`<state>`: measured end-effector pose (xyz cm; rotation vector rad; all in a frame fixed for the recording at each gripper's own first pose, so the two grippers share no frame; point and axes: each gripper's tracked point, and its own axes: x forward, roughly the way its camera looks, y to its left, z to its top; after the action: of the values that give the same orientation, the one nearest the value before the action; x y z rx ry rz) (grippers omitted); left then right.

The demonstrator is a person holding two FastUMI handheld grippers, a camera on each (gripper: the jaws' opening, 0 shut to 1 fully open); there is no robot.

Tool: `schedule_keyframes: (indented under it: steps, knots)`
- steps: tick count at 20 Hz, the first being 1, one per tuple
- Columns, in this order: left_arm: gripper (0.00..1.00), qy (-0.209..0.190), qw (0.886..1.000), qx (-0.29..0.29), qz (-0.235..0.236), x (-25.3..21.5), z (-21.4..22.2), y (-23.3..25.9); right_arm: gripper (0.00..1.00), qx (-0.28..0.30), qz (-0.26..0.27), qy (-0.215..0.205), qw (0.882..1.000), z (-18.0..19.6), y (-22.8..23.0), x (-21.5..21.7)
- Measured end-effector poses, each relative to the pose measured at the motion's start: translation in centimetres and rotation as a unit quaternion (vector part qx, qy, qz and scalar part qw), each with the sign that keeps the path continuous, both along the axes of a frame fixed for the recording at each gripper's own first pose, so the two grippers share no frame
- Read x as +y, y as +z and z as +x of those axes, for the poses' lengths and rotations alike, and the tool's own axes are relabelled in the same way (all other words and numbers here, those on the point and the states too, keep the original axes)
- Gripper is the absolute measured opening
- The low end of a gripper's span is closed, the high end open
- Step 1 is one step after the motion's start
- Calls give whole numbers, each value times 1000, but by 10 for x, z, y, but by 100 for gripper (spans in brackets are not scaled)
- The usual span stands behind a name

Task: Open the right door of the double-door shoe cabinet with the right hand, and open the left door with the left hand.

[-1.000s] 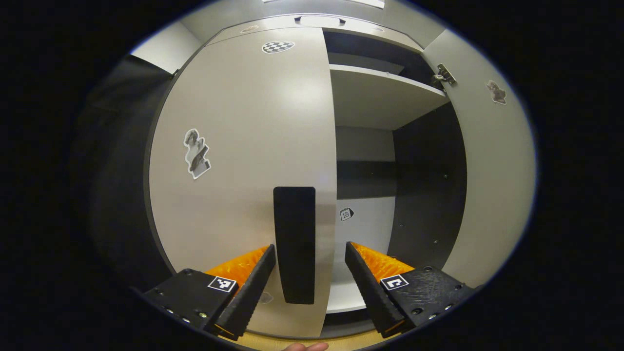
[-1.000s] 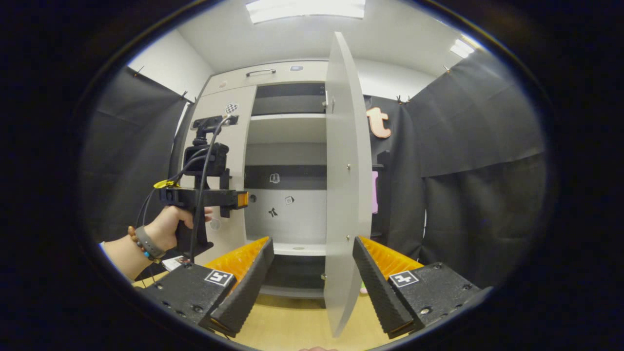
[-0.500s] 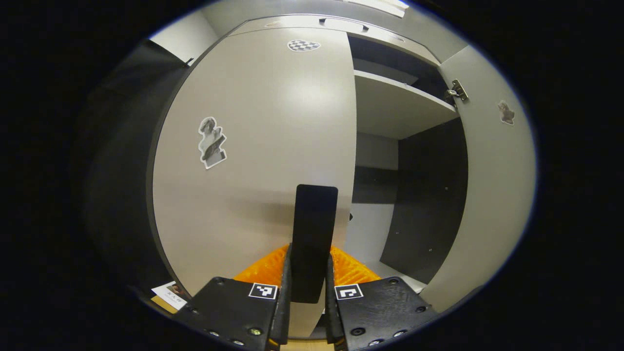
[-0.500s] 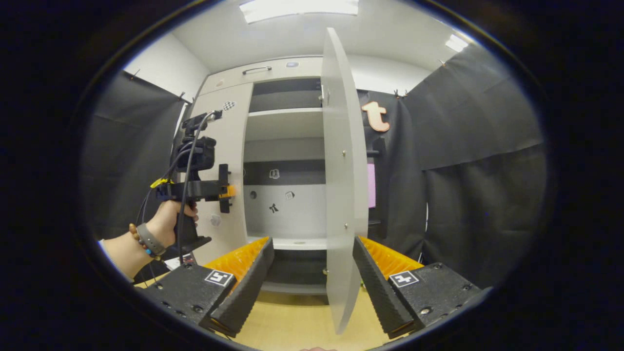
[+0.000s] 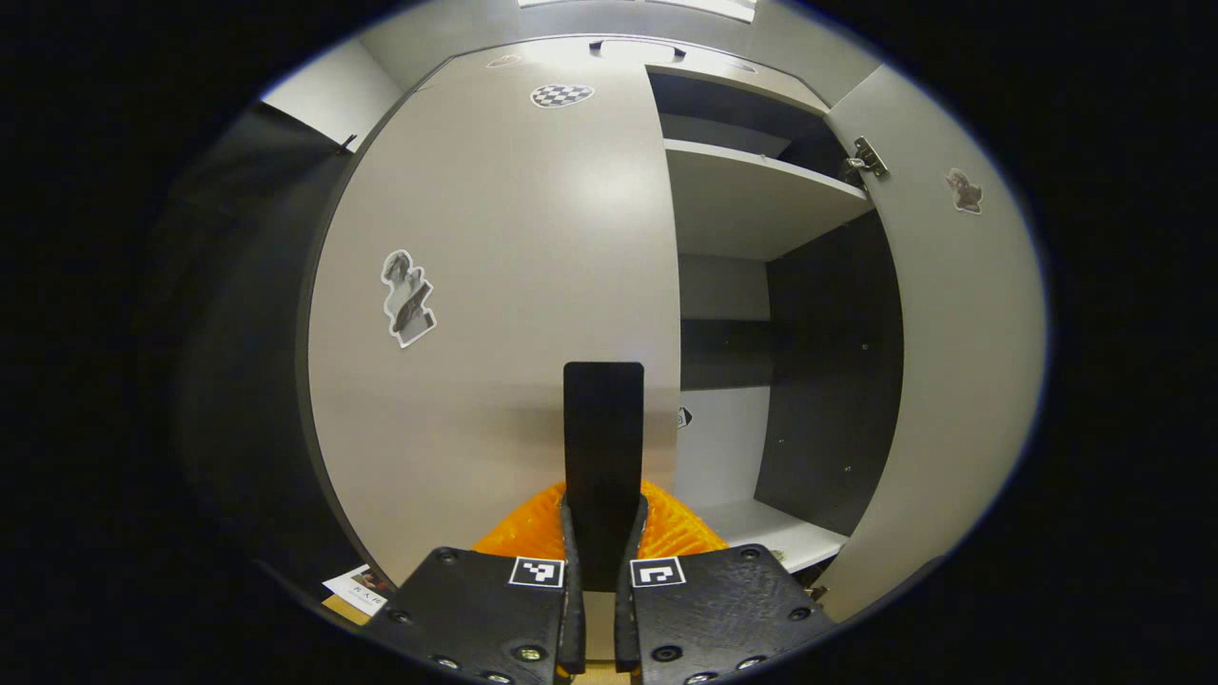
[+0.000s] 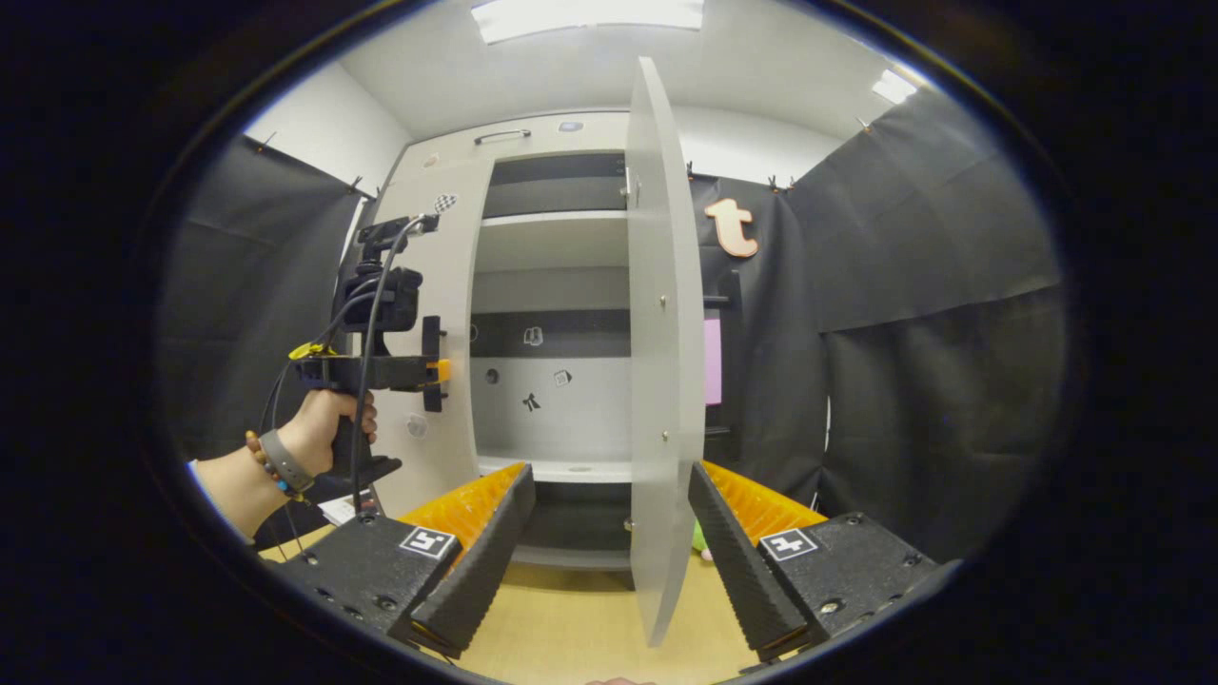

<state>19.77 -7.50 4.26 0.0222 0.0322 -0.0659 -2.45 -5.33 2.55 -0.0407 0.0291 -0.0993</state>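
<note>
Booth: black cloth [image 6: 913,314] hangs on both sides of the pale shoe cabinet [image 6: 533,143], which stands on a wooden floor [image 6: 571,628] under ceiling lights.
Hand: at the left of the right gripper view, a hand [image 6: 328,428] with a wristband grips the stem of the left claw [image 6: 440,366]; cables trail from the camera on top of it.
Left door: the left door [image 5: 495,266] lies flat and fills the left half of the left gripper view, with two stickers on it; whether it has left the frame at all I cannot tell.
Handle: a dark upright handle [image 5: 603,447] sits by the door's free edge.
Left claw grip: the left claw [image 5: 598,609] is drawn in tight, both fingers pressed on the handle's lower end, which is hidden between them.
Inside: shelves [image 5: 752,190] and a dark side wall show through the open half; small stickers on the back panel are too small to make out.
Right door: the right door [image 6: 661,362] stands swung wide, nearly edge-on in the right gripper view; its bottom corner is just beside the right finger.
Right claw: the right claw [image 6: 609,561] is spread wide and holds nothing, apart from the door.
</note>
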Motion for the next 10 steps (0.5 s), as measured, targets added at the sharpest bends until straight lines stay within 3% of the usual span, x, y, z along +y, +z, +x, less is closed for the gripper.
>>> schedule_keyframes:
  steps: [10]
  knots:
    - [11, -11, 1000, 6, 7, 24, -58, 5, 100, 3, 2, 13, 1000, -3, -4, 13]
